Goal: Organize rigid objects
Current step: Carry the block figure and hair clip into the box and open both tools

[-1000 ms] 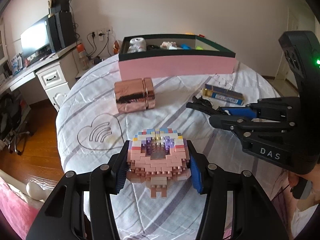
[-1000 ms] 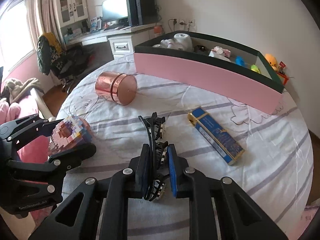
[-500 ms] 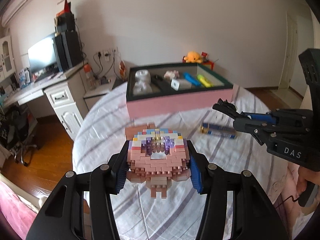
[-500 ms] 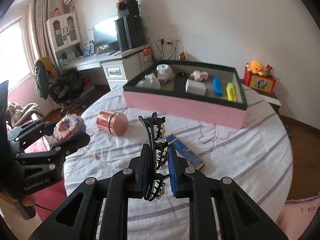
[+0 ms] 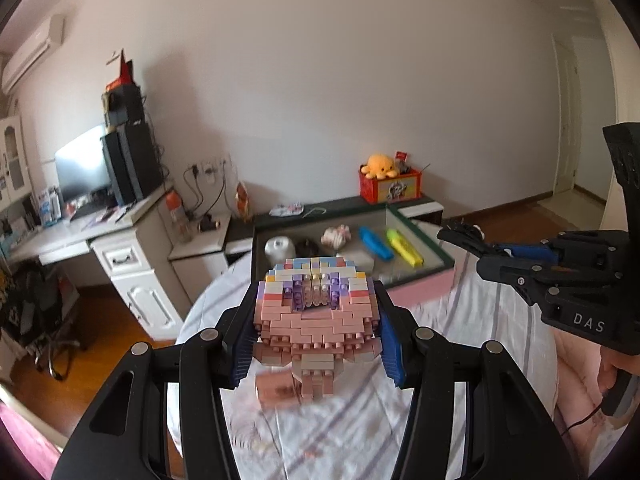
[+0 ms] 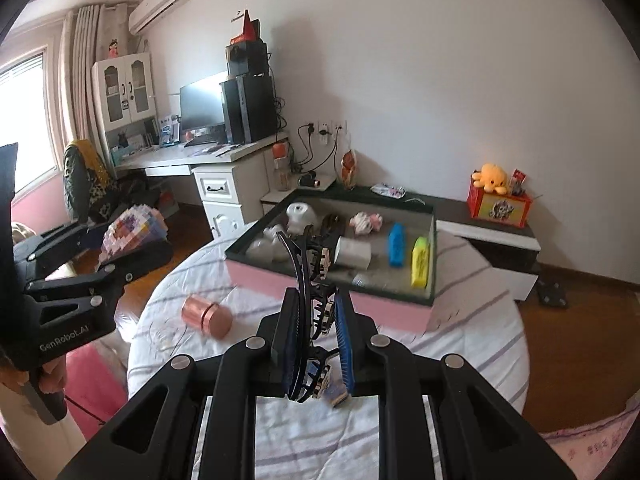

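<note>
A pastel brick-built figure [image 5: 316, 320] hangs in the air with my left gripper [image 5: 316, 314] shut on its sides. The right wrist view shows the same figure [image 6: 134, 228] at the left. My right gripper [image 6: 314, 316] is shut on a black hair claw clip [image 6: 306, 276] that stands upright between the blue pads; that clip [image 5: 460, 234] sticks out at the right in the left wrist view. Both grippers hang above the table, short of the pink box [image 6: 320, 294] with a dark green rim, which holds several small items. A copper tin [image 6: 206, 316] lies on the cloth.
The round table [image 6: 460, 344] wears a white striped cloth. A blue carton [image 6: 336, 394] peeks out under my right fingers. Behind the box stand a white desk [image 6: 216, 184] with a monitor and a low cabinet [image 6: 492, 236] bearing a red box and an orange plush.
Both grippers have risen well above the table with the brick figure and the clip still held. The views now look down into the pink box; the tin and carton appear lower and farther.
</note>
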The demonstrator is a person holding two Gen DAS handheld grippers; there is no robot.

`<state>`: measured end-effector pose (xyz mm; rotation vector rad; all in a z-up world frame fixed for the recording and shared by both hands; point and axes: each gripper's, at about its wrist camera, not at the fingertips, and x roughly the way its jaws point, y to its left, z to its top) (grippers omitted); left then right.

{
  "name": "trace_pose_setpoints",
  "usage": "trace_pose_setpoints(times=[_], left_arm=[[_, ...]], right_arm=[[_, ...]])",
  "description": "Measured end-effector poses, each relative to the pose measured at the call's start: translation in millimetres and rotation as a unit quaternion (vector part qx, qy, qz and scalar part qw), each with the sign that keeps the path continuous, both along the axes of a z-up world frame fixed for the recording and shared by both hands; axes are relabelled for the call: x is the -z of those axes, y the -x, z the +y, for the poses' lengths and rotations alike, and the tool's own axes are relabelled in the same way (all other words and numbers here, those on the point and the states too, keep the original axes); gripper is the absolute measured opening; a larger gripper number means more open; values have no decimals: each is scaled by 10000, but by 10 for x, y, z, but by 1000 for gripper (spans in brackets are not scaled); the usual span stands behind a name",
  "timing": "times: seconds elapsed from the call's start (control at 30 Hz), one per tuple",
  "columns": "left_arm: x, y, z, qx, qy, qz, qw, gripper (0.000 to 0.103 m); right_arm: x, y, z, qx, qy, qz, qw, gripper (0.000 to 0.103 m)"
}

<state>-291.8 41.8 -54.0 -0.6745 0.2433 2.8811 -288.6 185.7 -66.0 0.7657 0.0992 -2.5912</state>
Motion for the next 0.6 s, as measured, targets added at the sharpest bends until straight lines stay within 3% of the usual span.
trace_pose_setpoints(times=[0.3, 0.6], left_arm=[[-163, 701, 77, 181, 44, -114, 9998, 52], [127, 1585, 131, 280, 115, -799, 9963, 52]], right_arm=[[-103, 519, 50, 14, -98, -9, 10000, 18], [119, 1232, 12, -30, -292, -443, 9986, 18]])
